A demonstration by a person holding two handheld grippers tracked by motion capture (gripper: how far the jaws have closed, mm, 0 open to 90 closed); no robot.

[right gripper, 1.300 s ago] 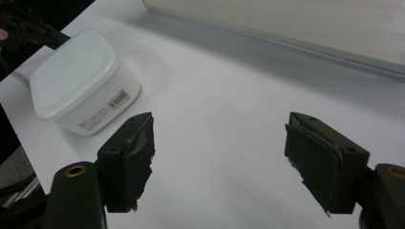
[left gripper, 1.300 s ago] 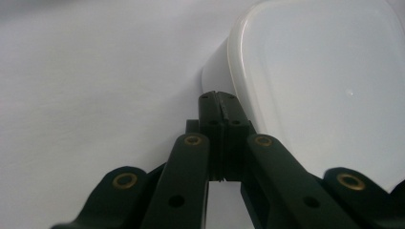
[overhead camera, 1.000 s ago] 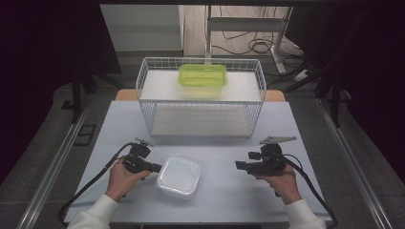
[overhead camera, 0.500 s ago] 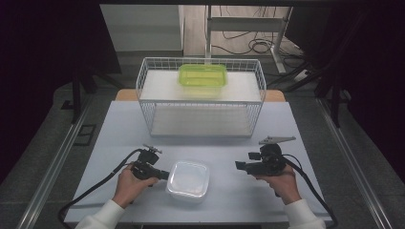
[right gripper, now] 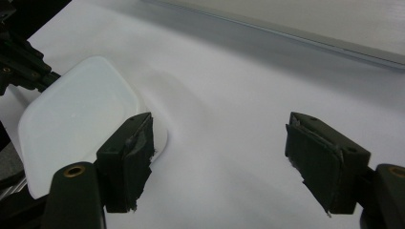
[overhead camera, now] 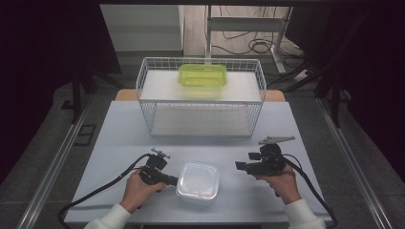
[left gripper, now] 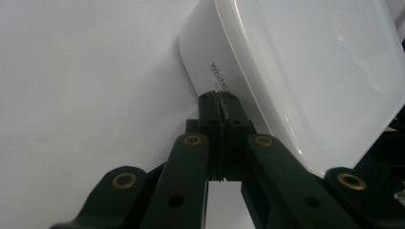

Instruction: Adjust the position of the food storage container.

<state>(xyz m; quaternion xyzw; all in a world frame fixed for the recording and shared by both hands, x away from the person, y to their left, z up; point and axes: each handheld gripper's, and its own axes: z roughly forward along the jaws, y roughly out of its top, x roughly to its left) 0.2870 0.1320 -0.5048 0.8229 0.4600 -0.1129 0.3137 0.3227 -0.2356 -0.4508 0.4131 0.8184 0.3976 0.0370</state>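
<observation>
We push the white container [overhead camera: 198, 182] with our left gripper [overhead camera: 173, 180], fingers closed and empty, right gripper [overhead camera: 237, 165] wide open beside it; next, grasp it.

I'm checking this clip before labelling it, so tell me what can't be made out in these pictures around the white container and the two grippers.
- What is inside the white container: high view, its frosted lid hides it.
- Printed wording on its side: left gripper view, the shut left gripper covers the rest.
- The container's far end: left gripper view, cut off by the frame edge.
- What the green container on the wire basket holds: high view, too small.
- The right gripper stands open, holding nothing.
</observation>
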